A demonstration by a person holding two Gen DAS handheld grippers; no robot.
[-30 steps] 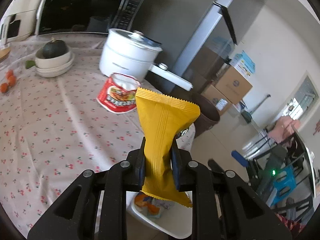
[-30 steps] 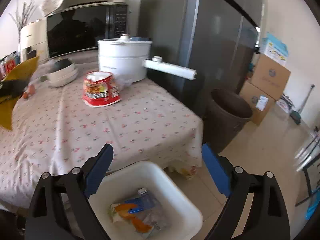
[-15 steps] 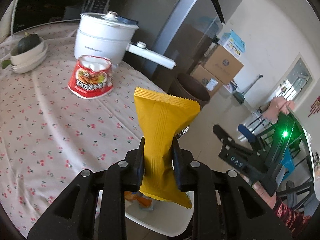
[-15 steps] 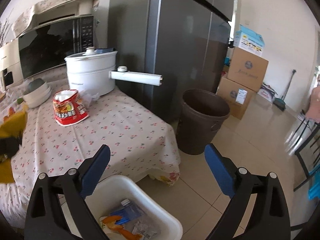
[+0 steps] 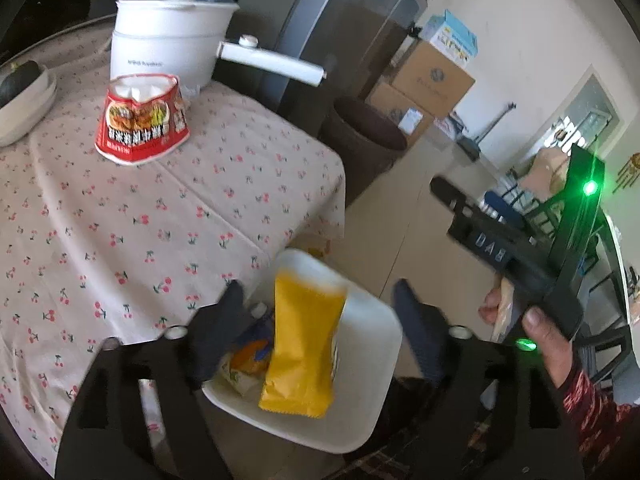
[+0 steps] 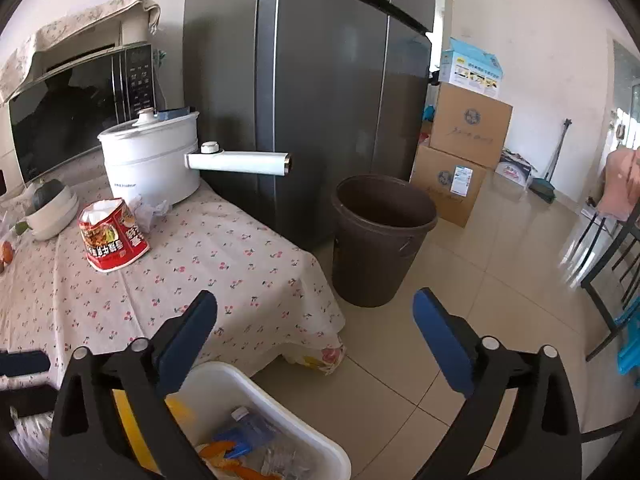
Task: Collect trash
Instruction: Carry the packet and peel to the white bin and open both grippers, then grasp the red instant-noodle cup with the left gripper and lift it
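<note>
The yellow wrapper (image 5: 300,344) stands nearly upright over the white bin (image 5: 368,412), its lower end among the other scraps inside; whether it rests on them I cannot tell. My left tongs (image 5: 320,320) are released, fingers spread wide to either side of the wrapper and not touching it. My right tongs (image 6: 314,332) are released too, gaping above the bin's far rim with nothing between them. The bin sits just beside the corner of the table (image 5: 120,216). On its cherry-print cloth a red noodle packet (image 5: 142,120) stands near a white pot (image 5: 168,40). A brown trash can (image 6: 380,240) stands on the floor beyond.
</note>
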